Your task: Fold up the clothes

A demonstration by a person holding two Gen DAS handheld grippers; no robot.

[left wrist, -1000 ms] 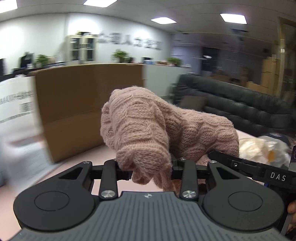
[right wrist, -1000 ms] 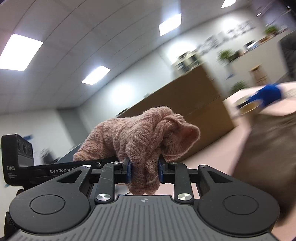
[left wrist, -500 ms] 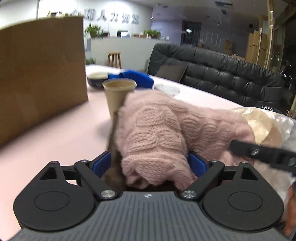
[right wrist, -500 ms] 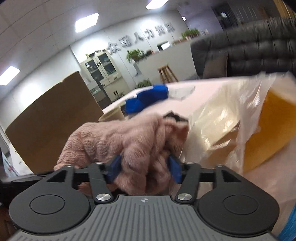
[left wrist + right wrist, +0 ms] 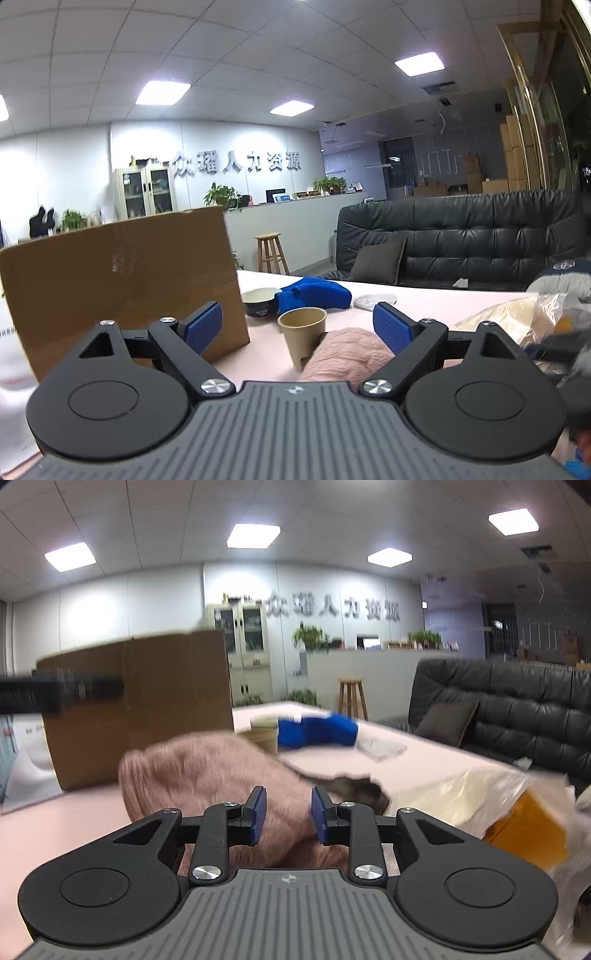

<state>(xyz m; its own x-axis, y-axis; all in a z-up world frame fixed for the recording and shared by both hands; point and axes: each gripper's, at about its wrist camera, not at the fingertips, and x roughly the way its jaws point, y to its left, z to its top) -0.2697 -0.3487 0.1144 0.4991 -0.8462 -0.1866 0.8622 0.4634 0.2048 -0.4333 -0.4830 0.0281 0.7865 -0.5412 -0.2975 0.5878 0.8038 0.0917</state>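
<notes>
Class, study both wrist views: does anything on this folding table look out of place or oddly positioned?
Yes. The tan paper cup stands touching the pink knitted sweater, where folding could tip it. A dark ceramic bowl and crinkled clear plastic bag also crowd the pink table.

Table (image 5: pixel 443 306): bears all items listed.
Sweater (image 5: pixel 347 354): on the table at 6 o'clock in the left wrist view, nearest the camera.
Paper cup (image 5: pixel 303 332): at the sweater's 11 o'clock, just beside it.
Bowl (image 5: pixel 260 301): behind the cup, at its 11 o'clock.
Folded cloth (image 5: pixel 314 293): at the bowl's 3 o'clock, just beside it.
Cardboard box (image 5: pixel 122 284): at 9 o'clock, left of the bowl and cup.
Plastic bag (image 5: pixel 517 317): at 3 o'clock, right of the sweater.
Sofa (image 5: pixel 480 243): beyond the table's far edge, at 2 o'clock.
Stool (image 5: pixel 271 253): beyond the table, at 12 o'clock, left of the sofa.
</notes>
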